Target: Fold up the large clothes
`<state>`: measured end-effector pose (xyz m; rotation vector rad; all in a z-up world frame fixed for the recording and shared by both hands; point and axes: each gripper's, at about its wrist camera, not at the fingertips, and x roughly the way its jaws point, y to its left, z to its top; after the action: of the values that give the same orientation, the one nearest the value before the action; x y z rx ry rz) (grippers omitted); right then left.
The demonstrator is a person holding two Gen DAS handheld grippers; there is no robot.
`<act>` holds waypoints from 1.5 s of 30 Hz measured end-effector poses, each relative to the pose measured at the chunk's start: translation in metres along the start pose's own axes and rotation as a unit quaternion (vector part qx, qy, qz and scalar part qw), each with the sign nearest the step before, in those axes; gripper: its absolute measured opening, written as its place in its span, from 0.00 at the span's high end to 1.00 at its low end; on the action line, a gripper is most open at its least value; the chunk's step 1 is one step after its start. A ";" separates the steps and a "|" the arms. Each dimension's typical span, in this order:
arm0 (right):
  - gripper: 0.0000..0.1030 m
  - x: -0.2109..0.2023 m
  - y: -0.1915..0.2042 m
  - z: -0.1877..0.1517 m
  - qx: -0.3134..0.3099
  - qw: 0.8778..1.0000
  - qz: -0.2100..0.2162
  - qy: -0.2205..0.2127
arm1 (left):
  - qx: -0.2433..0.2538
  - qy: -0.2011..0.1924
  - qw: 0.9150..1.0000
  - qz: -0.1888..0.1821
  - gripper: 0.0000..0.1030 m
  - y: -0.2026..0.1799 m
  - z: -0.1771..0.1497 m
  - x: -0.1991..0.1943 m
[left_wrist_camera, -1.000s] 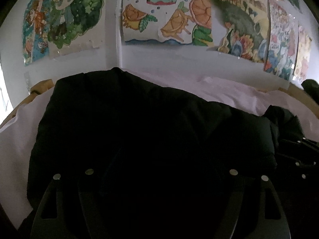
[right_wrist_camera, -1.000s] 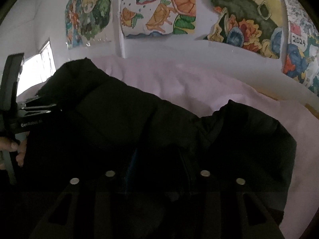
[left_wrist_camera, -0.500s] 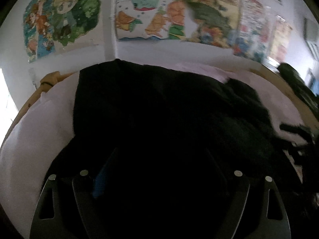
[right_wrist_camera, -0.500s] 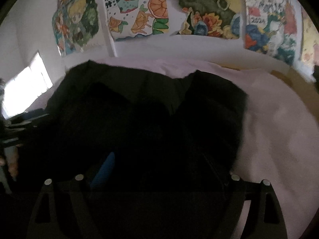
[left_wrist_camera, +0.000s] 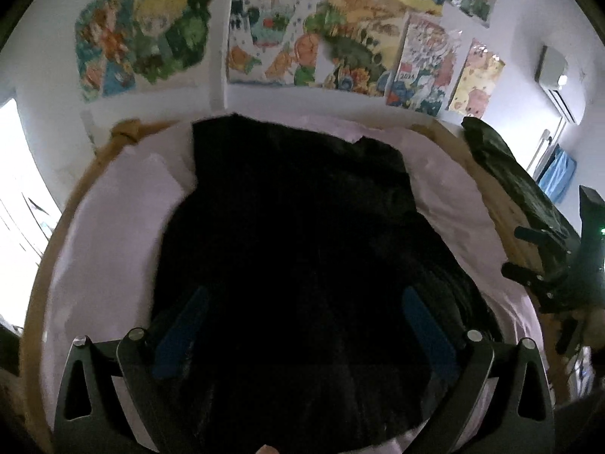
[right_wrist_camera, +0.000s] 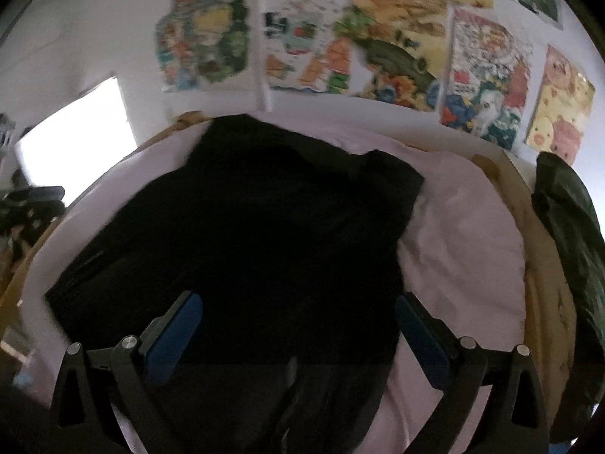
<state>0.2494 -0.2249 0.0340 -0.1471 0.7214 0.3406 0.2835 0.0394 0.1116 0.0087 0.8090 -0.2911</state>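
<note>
Black coat (right_wrist_camera: 257,234) lay on bed (right_wrist_camera: 465,242), long axis running away from both released tools: left tool (left_wrist_camera: 302,325), right tool (right_wrist_camera: 298,325); left tool sat squarer over it.

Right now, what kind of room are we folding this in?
Most likely a bedroom: the black garment lies on a bed with a pale pink sheet and wooden frame, under colourful drawings taped to the white wall.

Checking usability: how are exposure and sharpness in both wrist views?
Left wrist: black garment underexposed, folds unreadable; window blown out; posters fairly sharp. Right wrist: garment equally dark; posters motion-smeared; window clipped. Both show fisheye bending.
</note>
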 end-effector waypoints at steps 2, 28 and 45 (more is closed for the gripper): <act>0.00 -0.013 0.016 -0.008 -0.022 1.000 -0.001 0.008 | 0.013 -0.010 1.000 0.018 0.02 -0.006 -0.011 -0.017; 0.00 0.024 0.083 -0.115 -0.162 0.978 0.012 0.128 | 0.171 0.018 0.979 0.108 0.02 -0.005 -0.128 0.019; 0.00 0.059 0.091 -0.151 -0.216 0.958 0.009 0.189 | 0.305 0.140 0.933 0.125 0.02 0.016 -0.216 0.082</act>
<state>0.1648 -0.1624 -0.1193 -0.6337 1.0196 0.4930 0.1873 0.0595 -0.0978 0.7492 0.9617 -0.2926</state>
